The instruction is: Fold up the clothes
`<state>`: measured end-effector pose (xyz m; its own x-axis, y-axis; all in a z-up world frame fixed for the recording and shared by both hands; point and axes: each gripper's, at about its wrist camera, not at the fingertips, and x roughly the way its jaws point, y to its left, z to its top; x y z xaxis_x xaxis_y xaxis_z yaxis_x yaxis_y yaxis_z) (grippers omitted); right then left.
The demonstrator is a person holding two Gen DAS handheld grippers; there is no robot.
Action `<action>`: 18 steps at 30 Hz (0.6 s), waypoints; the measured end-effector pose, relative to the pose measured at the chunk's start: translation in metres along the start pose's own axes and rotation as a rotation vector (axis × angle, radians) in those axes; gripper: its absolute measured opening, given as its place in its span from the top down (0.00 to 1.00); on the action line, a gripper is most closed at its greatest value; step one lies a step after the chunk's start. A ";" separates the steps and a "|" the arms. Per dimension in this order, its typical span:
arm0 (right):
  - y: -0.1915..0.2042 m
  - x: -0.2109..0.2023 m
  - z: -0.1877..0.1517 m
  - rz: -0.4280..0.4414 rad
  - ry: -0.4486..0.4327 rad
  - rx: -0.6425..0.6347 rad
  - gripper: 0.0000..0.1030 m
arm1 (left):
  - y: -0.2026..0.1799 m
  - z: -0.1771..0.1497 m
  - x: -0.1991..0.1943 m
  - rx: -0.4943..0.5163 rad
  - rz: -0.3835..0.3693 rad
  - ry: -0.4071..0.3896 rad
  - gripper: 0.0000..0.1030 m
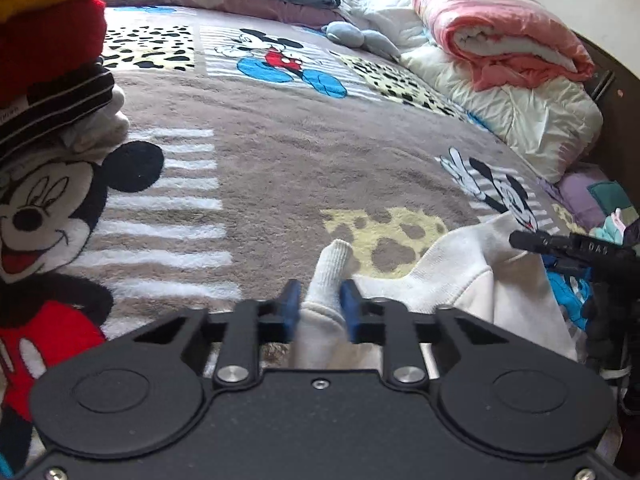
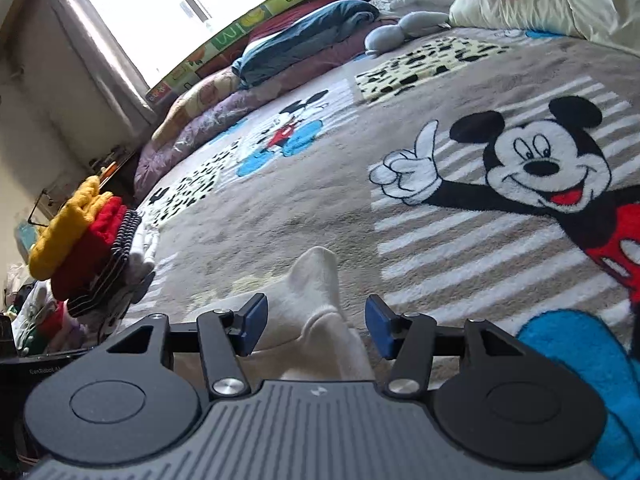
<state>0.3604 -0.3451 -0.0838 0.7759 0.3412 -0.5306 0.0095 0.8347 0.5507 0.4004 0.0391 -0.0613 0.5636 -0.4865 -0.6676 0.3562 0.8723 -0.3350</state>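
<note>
The left gripper (image 1: 320, 304) pinches a ribbed cuff of the white fleece sweatshirt (image 1: 452, 280), probably to spread it on the cartoon-mouse blanket (image 1: 260, 168) ahead. The right gripper (image 2: 316, 324) stands half-open around another cuff.

Bed with cartoon blanket (image 2: 304, 208), bright window (image 2: 132, 4) (curtained), pale wall (image 2: 36, 128)

Blanket (image 1: 280, 168): taupe, white stripes, yellow black-spotted patches, cartoon mouse in black, white, red, blue. Garment (image 1: 452, 276): white. Stack (image 2: 84, 240): yellow over red over black-white striped. Rolled quilt (image 1: 500, 40): pink, white inside. Tool pads (image 2: 256, 322): blue
</note>
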 end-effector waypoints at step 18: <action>-0.037 0.002 -0.001 0.209 -0.086 0.170 0.90 | 0.104 -0.035 -0.017 -0.589 -0.299 -0.263 0.92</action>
<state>0.3612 -0.3751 -0.1061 0.8227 0.4542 -0.3417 -0.0561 0.6631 0.7464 0.4019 0.1400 -0.1078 0.6924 -0.6402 -0.3328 0.1034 0.5446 -0.8323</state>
